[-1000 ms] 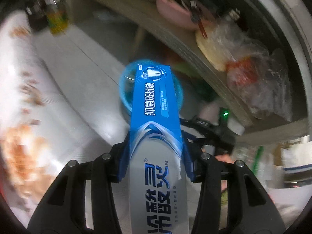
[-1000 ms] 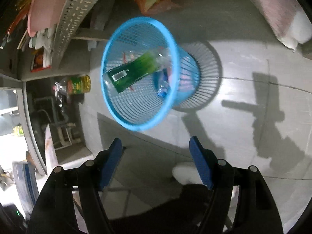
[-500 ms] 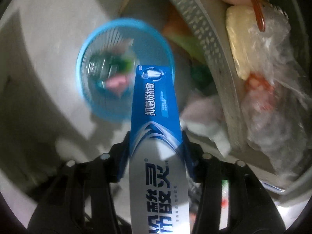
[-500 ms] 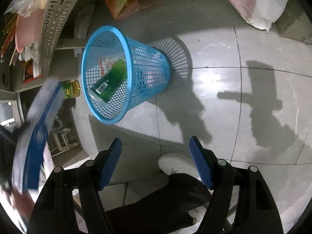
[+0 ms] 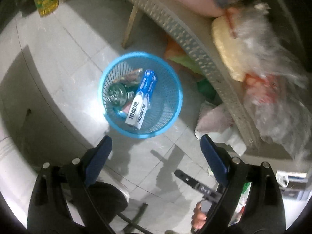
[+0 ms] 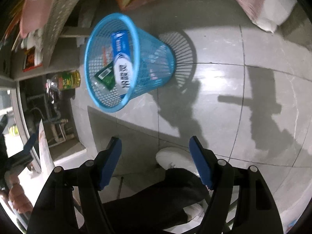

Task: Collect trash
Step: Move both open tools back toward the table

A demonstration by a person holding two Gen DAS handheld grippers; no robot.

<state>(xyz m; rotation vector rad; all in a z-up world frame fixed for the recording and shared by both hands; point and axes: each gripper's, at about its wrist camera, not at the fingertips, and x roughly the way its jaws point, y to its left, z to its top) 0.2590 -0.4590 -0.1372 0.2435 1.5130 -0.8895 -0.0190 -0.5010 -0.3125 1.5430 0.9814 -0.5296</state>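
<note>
Now | toothpaste box (image 5: 140, 99) aslant in basket (image 5: 176, 89) | left fingers (image 5: 156, 156) opening, empty | right fingers (image 6: 156, 162) apart, empty

Left tongs (image 5: 156, 152) opening, empty; right tongs (image 6: 155, 152) spread, empty.

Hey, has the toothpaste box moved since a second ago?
Yes. The toothpaste box left the left gripper, whose jaws are opening with nothing between them, and now lies inside the blue basket on the floor.

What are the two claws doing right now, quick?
Left claw: opening wide, nothing between its fingers; the toothpaste box lies in the blue basket.
Right claw: open, holding nothing.
</note>
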